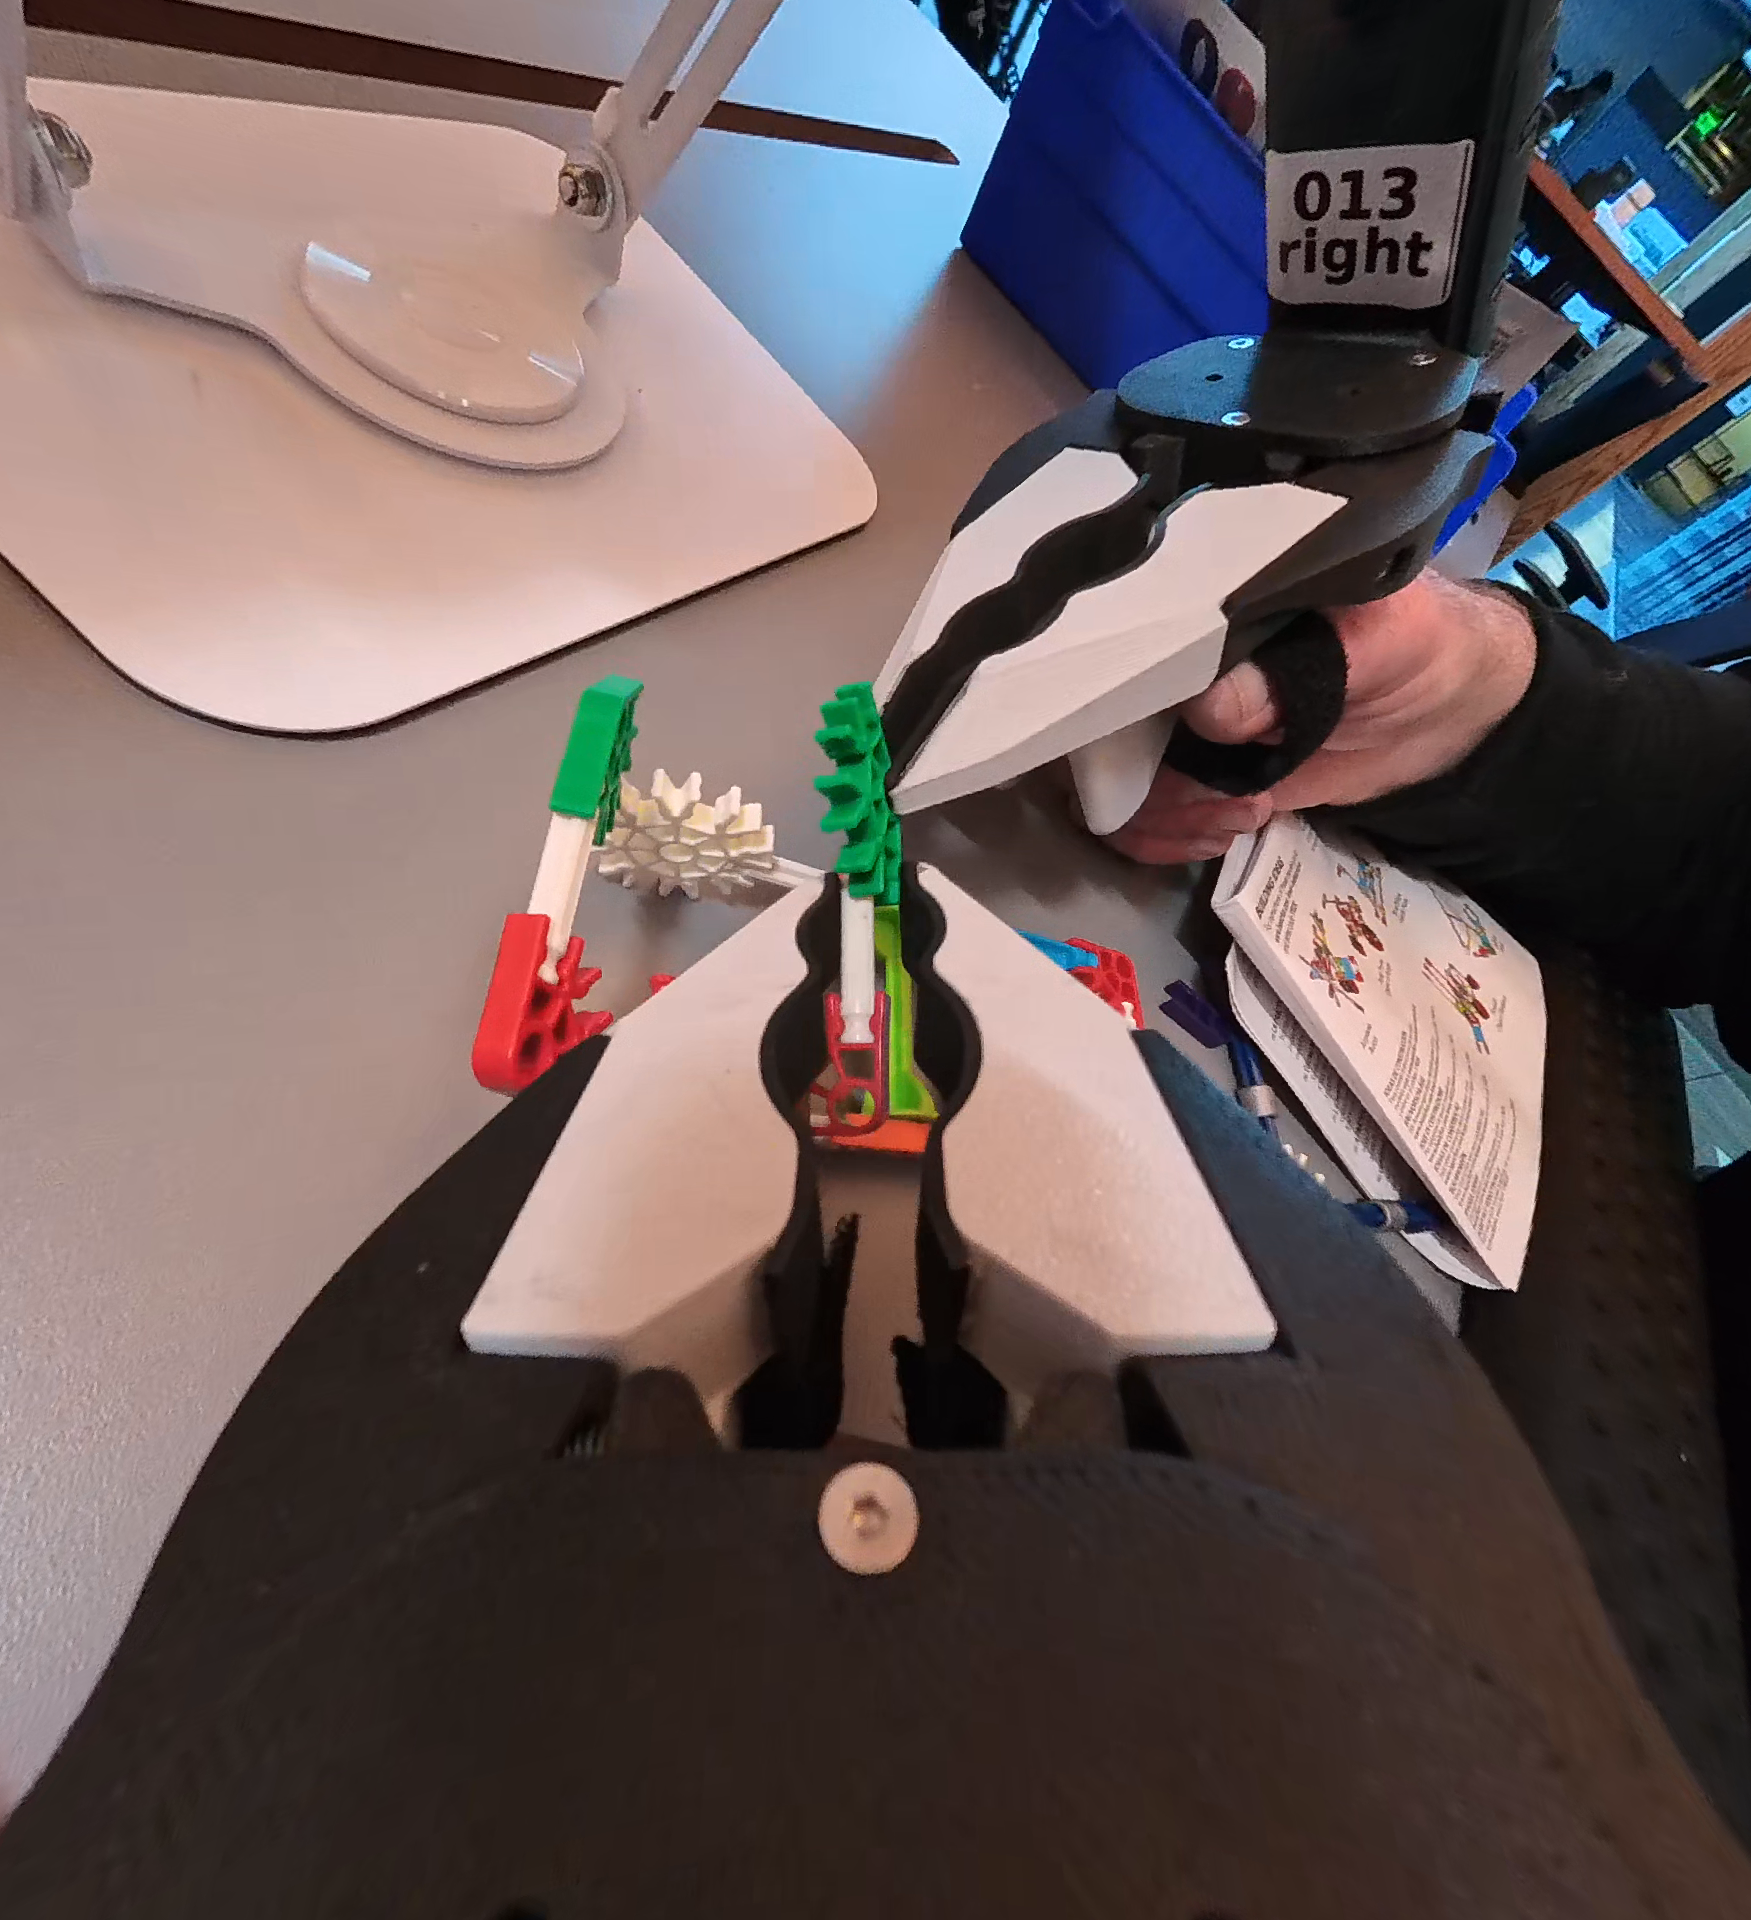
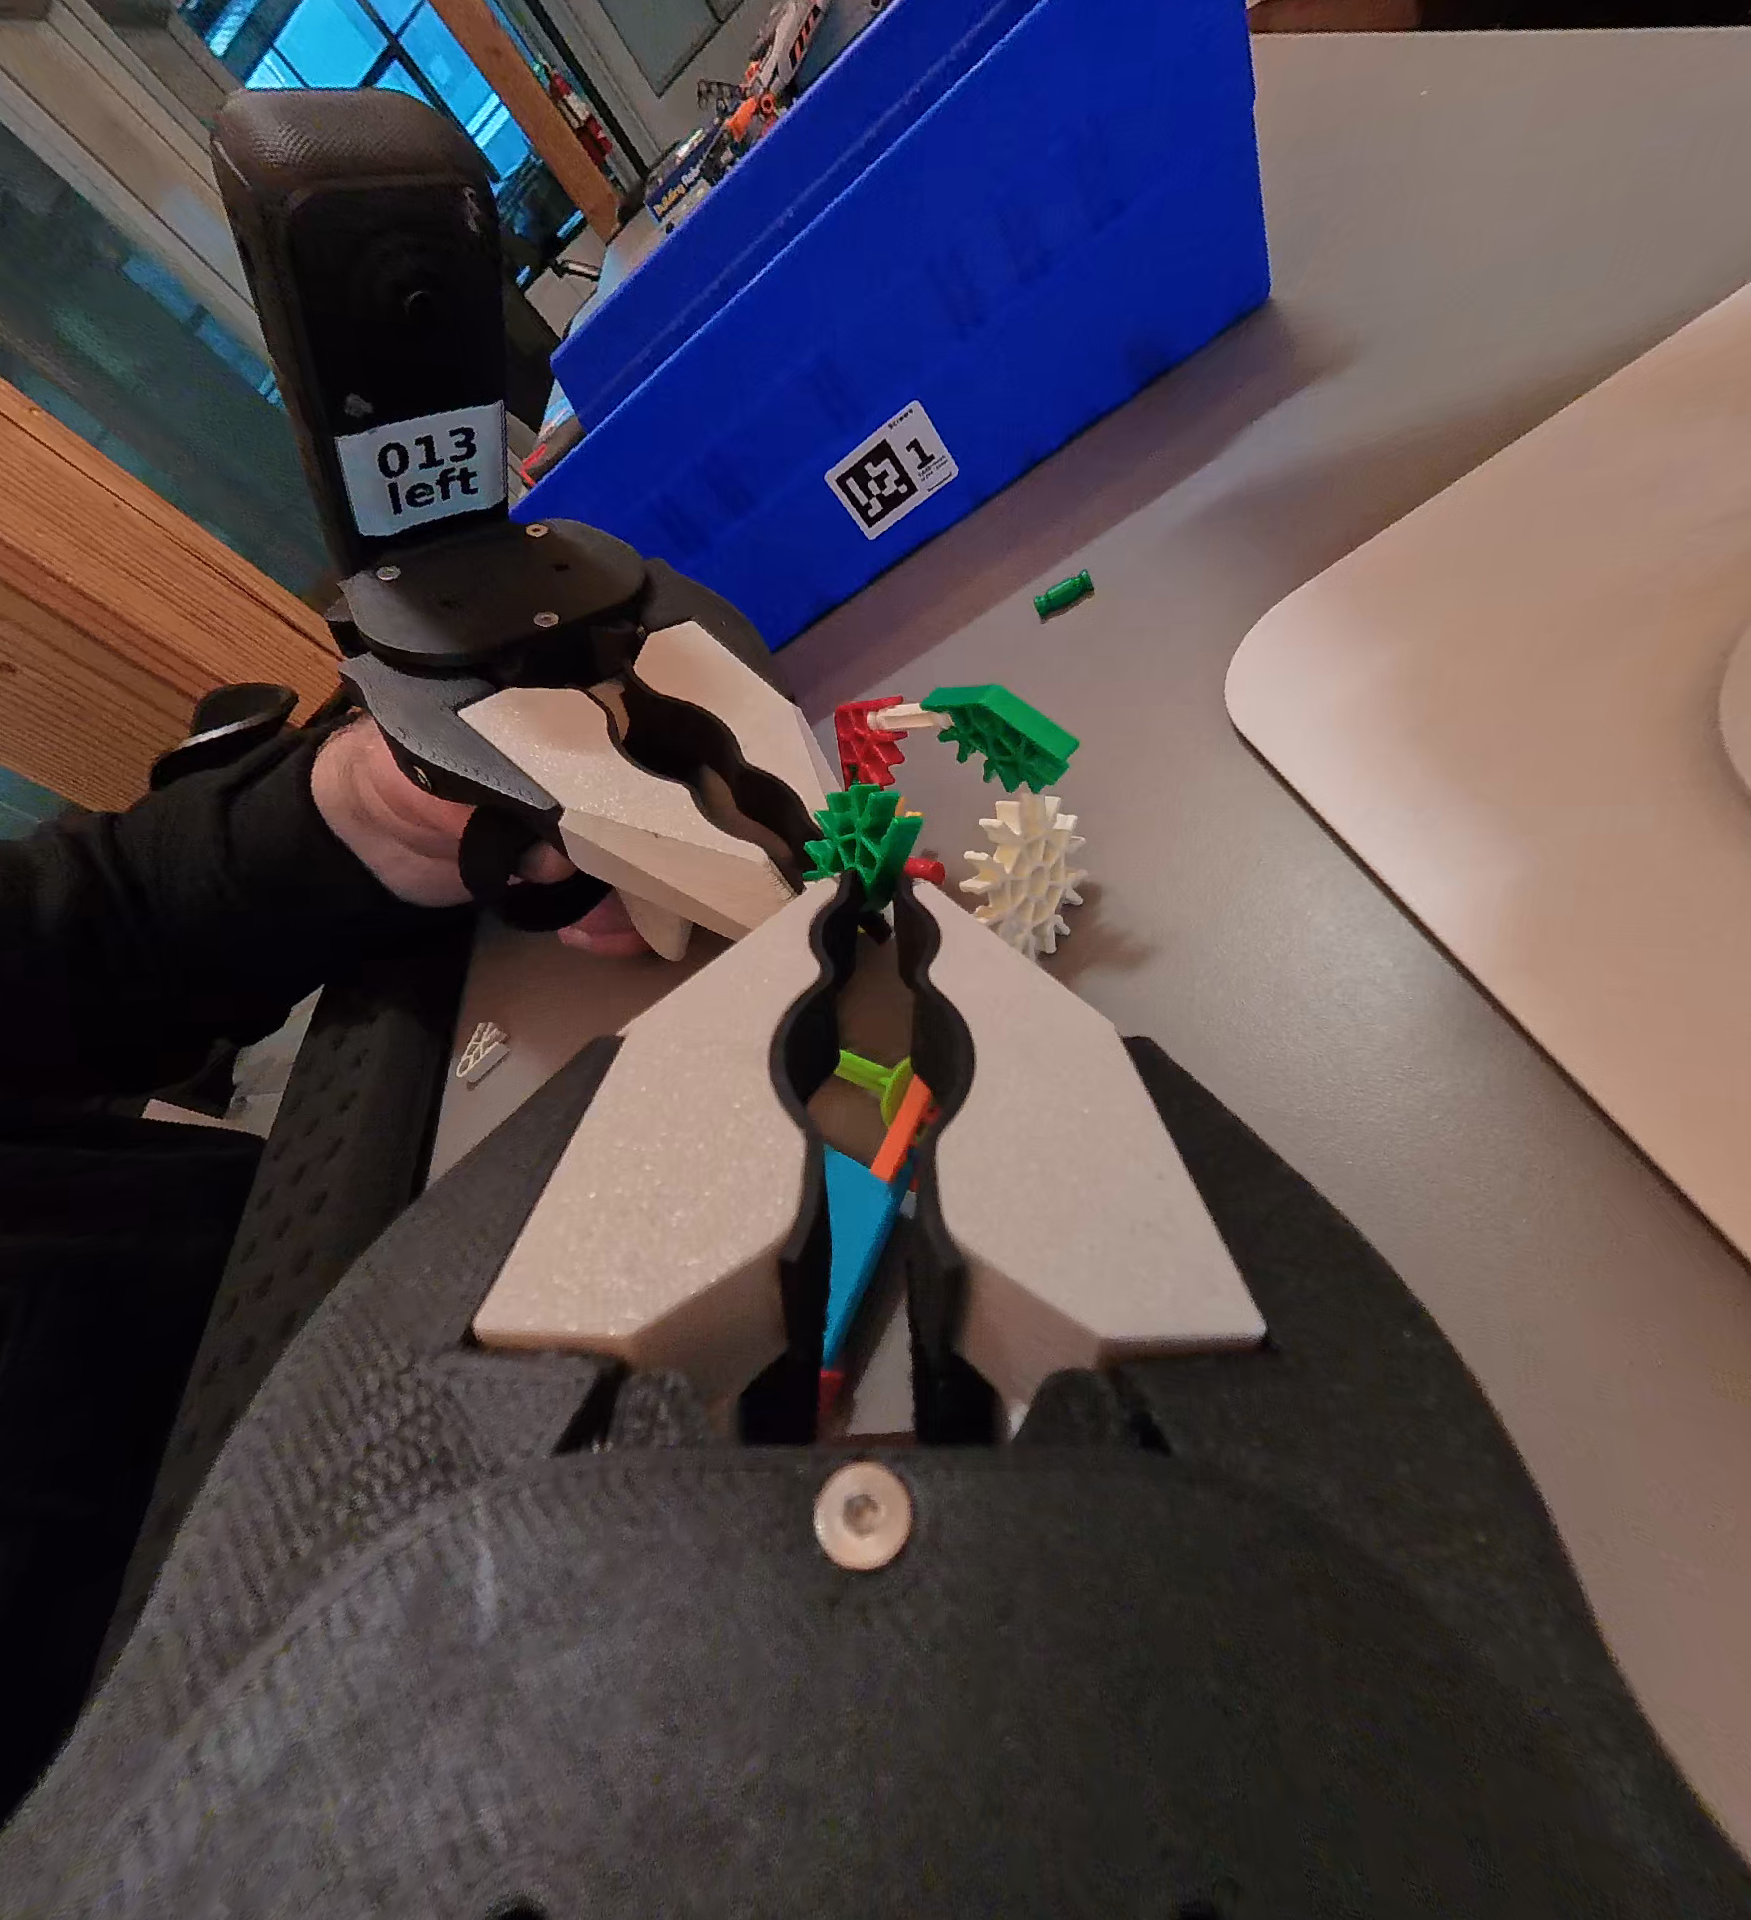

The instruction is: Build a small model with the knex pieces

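Tools meeting at frame centre: left tool (image 1: 869, 883) pinched on a white plastic rod (image 1: 856, 951), right tool (image 2: 863, 902) nipping its green toothed plastic connector (image 1: 855, 795), steadying both above the grey tabletop (image 1: 227, 935).

Left tool (image 1: 871, 883): matt black textured plastic shell, white fingers (image 1: 684, 1122) finely grainy, foam-like; bright metal screw (image 1: 867, 1515) at centre. Right tool (image 2: 866, 894): same finish. Green gear connector (image 1: 858, 790): glossy moulded plastic. White snowflake connector (image 1: 689, 836): smooth plastic, semi-gloss. Red connector (image 1: 528, 1003): glossy plastic. Worktop (image 1: 227, 1039): matt grey laminate, smooth. Monitor stand base (image 1: 383, 468): white painted metal, satin. Blue bin (image 2: 912, 312): smooth plastic, slight sheen. Instruction booklet (image 1: 1390, 1029): printed paper. Sleeve (image 1: 1629, 748): black cloth, matt.
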A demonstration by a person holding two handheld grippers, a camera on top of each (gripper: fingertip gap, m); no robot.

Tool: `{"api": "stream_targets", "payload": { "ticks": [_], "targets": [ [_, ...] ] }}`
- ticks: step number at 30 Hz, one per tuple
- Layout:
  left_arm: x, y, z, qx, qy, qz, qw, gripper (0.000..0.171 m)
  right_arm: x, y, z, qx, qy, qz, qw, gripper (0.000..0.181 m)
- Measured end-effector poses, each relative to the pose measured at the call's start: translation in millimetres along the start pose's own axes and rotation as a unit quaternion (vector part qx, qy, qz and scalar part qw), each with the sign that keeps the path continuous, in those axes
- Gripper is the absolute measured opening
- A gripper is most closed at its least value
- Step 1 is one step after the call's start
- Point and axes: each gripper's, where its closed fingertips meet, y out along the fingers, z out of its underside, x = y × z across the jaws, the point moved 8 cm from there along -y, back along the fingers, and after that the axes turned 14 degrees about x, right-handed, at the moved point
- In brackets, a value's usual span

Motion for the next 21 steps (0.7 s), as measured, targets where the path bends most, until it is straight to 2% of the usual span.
{"api": "stream_targets", "payload": {
  "ticks": [21],
  "targets": [
    [-4.8,1.4,-1.7,0.003,0.084,-0.06,0.995,0.005,3.4,0.9,1.2,-0.004,-0.027,0.047,0.999,0.001]
  ]
}}
